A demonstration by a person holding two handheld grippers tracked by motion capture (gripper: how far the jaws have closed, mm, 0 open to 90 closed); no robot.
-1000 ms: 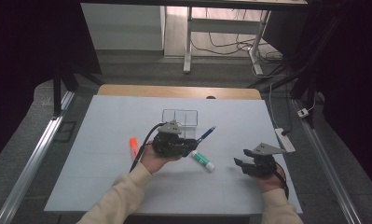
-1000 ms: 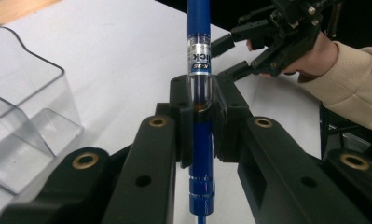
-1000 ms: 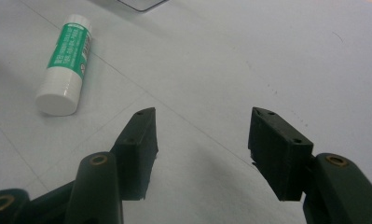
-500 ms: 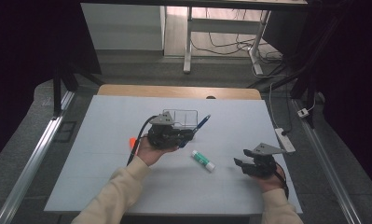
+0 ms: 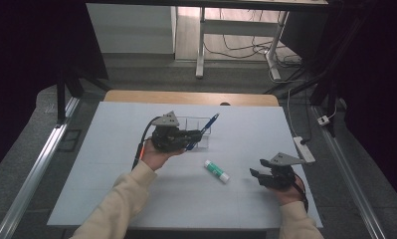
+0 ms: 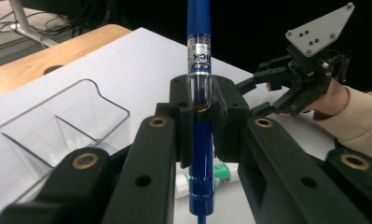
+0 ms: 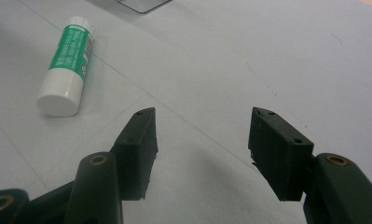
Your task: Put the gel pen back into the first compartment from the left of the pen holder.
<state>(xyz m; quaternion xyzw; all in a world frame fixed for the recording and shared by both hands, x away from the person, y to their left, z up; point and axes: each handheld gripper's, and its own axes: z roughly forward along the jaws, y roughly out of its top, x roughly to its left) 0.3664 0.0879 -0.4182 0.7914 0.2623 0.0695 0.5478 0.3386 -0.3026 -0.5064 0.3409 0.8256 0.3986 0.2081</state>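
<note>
L gripper (image 6: 203, 114) has its jaws clamped on the blue pen (image 6: 197, 56) mid-barrel, pen sticking out both sides, over the clear tray (image 5: 198, 122); R gripper (image 7: 202, 135) rests on the table (image 5: 285, 129) w/ jaws apart, nothing between, glue stick (image 7: 67, 65) just beside

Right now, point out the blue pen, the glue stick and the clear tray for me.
blue pen (image 6: 198, 56), left gripper view, on its labelled barrel.
glue stick (image 7: 68, 60), right gripper view, on its green label.
clear tray (image 6: 106, 100), left gripper view, on its near corner wall.
</note>
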